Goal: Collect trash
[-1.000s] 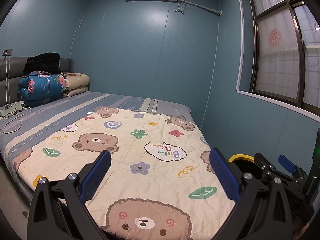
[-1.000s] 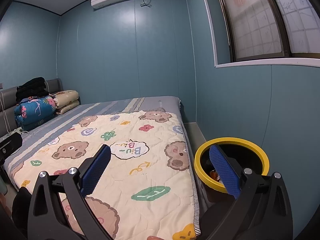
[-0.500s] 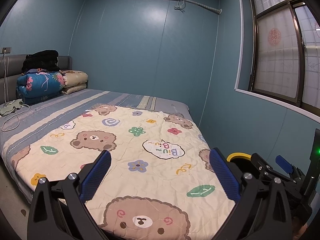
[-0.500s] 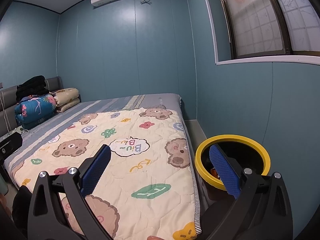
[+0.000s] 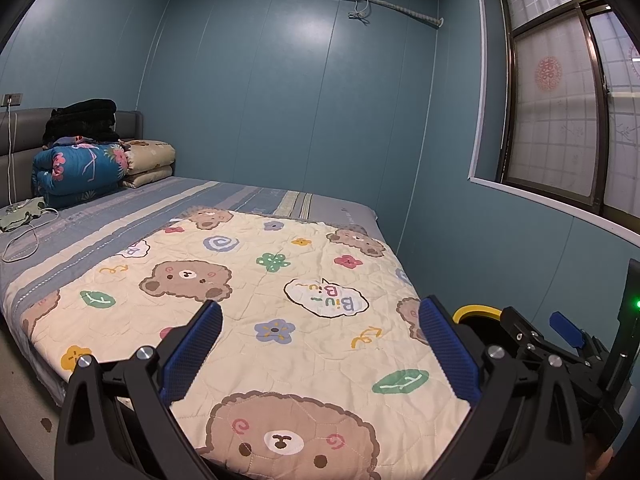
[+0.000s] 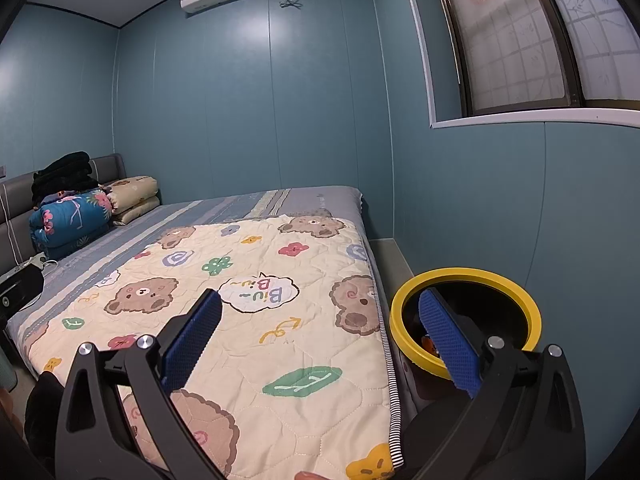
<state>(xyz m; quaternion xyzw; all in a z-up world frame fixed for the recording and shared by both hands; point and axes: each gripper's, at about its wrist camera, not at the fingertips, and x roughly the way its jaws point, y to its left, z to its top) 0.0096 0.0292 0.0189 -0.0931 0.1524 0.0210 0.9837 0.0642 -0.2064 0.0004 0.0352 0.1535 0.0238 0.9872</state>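
A black trash bin with a yellow rim (image 6: 466,280) stands on the floor between the bed and the right wall; something orange (image 6: 427,343) lies inside. Its rim also shows in the left wrist view (image 5: 476,313). My left gripper (image 5: 320,346) is open and empty above the foot of the bed. My right gripper (image 6: 320,342) is open and empty, its right finger over the bin's mouth. The right gripper also shows in the left wrist view (image 5: 560,340). No loose trash shows on the bed.
A bed with a cream bear-print quilt (image 5: 280,300) fills the middle. Folded blankets (image 5: 80,168) and a cable (image 5: 24,236) lie near the headboard. Blue walls stand close behind and to the right, with a window (image 5: 560,120).
Both views have shifted slightly; the bed and bin sit a little lower and nearer. Both grippers stay open and empty.
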